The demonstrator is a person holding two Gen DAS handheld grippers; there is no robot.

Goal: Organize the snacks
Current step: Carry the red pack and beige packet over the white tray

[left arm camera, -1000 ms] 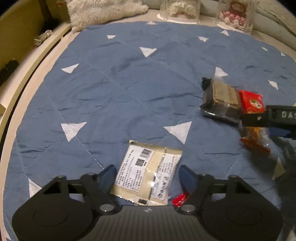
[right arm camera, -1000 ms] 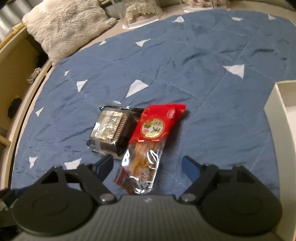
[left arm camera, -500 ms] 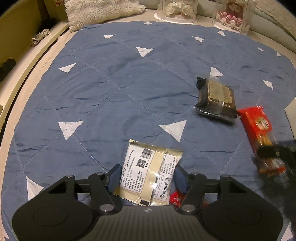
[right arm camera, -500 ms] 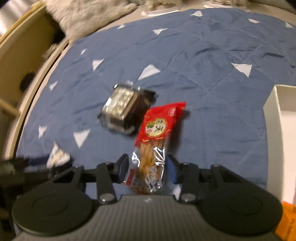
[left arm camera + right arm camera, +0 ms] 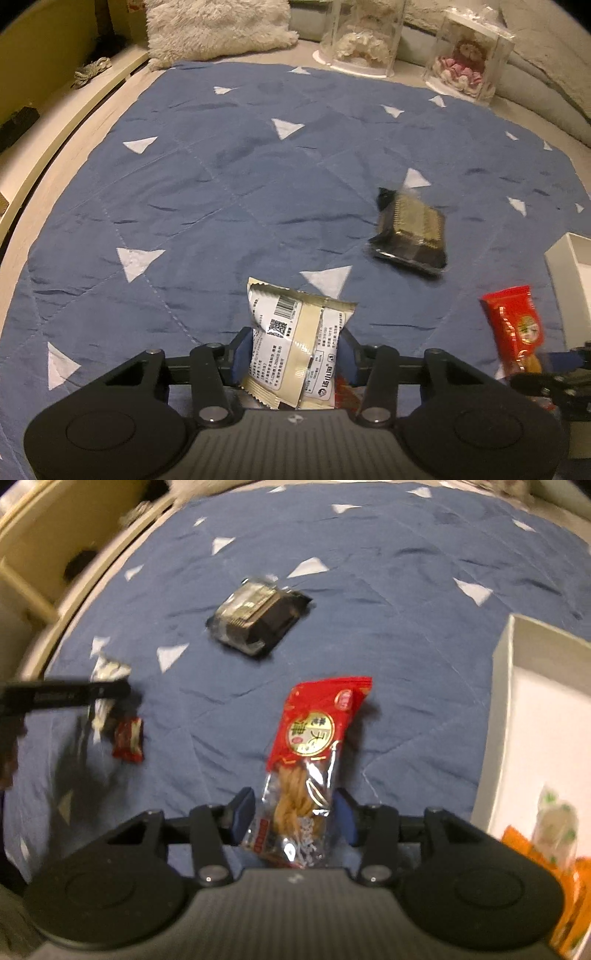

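Left gripper point(image 5: 293, 356): jaws have just been closing, blue pads now pinch the cream-and-white snack packet point(image 5: 297, 345) by its sides. Packet stands up between the pads, back face to camera: barcode, QR code, blocks of small print too fine to read, a round logo with white characters on blue near the lower edge. A small red wrapped candy point(image 5: 345, 393) peeks out just under the packet, at the right pad.

Right gripper point(image 5: 293, 821): jaws reopened a bit after a tight squeeze; pads sit at the sides of the red-and-clear twist-snack bag point(image 5: 308, 771), which hangs lifted between them, so still clamped. Label: gold roundel with Chinese characters, "天" legible, small white badge near the top corner. Fried twists visible through the clear lower half.

Outward from the right gripper: dark wrapped cake point(image 5: 258, 618) lies ahead and left on the blue quilted mat point(image 5: 406, 572) with white triangles. White box point(image 5: 506, 701) just to the right, orange and green-white packets in its near corner. Far left, the left gripper with its packet; the candy lies on the mat just beside it.

Ahead of the left gripper, beyond the mat: fluffy cushion point(image 5: 218, 31), two clear display cases point(image 5: 360, 35) with figures.
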